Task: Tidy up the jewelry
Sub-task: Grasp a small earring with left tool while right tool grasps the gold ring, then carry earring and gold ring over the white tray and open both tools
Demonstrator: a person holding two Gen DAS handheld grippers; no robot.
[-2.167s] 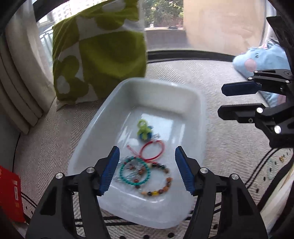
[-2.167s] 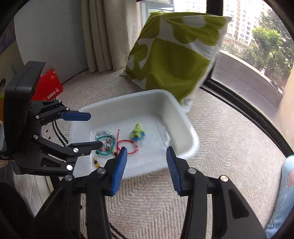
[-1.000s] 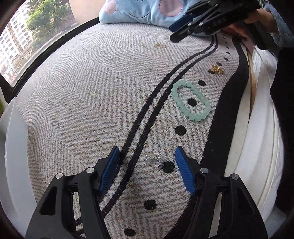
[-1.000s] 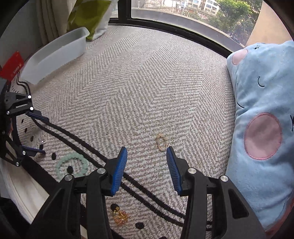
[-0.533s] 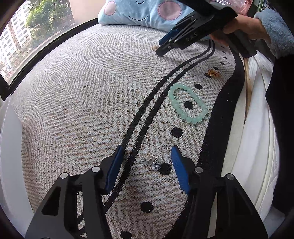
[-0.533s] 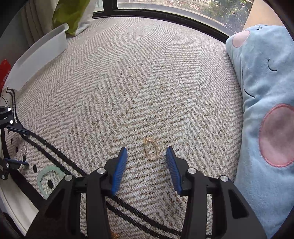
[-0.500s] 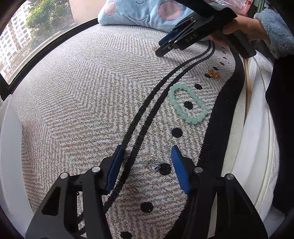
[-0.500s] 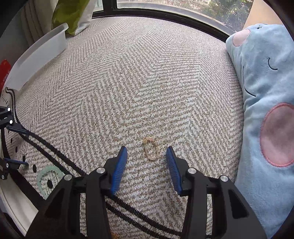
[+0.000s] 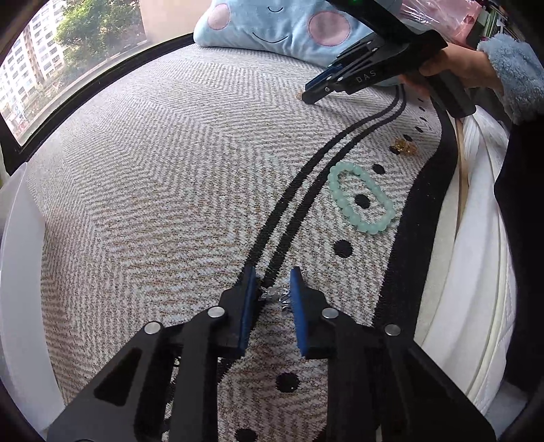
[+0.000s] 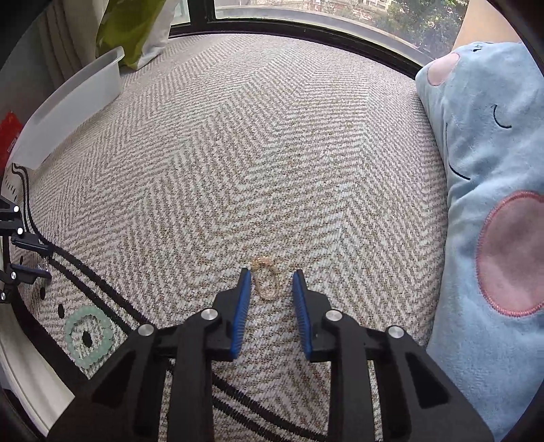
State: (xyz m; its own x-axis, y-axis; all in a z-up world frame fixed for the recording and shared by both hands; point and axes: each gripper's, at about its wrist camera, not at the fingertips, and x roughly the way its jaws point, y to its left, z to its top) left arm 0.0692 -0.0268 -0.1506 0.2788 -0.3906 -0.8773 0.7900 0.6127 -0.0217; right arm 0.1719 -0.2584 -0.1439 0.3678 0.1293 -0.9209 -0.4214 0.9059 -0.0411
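My left gripper (image 9: pixel 272 284) is open, its jaws narrowed and set either side of a small silver trinket (image 9: pixel 276 293) lying on the herringbone rug. My right gripper (image 10: pixel 271 284) is open, its jaws narrowed around a thin gold chain loop (image 10: pixel 267 278) on the rug. A pale green bead bracelet (image 9: pixel 360 201) lies on the rug's dotted border; it also shows in the right wrist view (image 10: pixel 89 335). A small gold piece (image 9: pixel 403 147) lies further along the border. The white tray (image 10: pixel 68 105) stands at the far left.
A blue plush pillow (image 10: pixel 489 190) lies along the right side of the rug. A green and white pillow (image 10: pixel 136 27) leans by the window behind the tray. A white mattress edge (image 9: pixel 476 272) borders the rug. A red packet (image 10: pixel 8 136) lies beside the tray.
Both grippers have swung from the tray to the rug and come down low. Their jaws have narrowed, the left around the silver trinket, the right around the gold chain.
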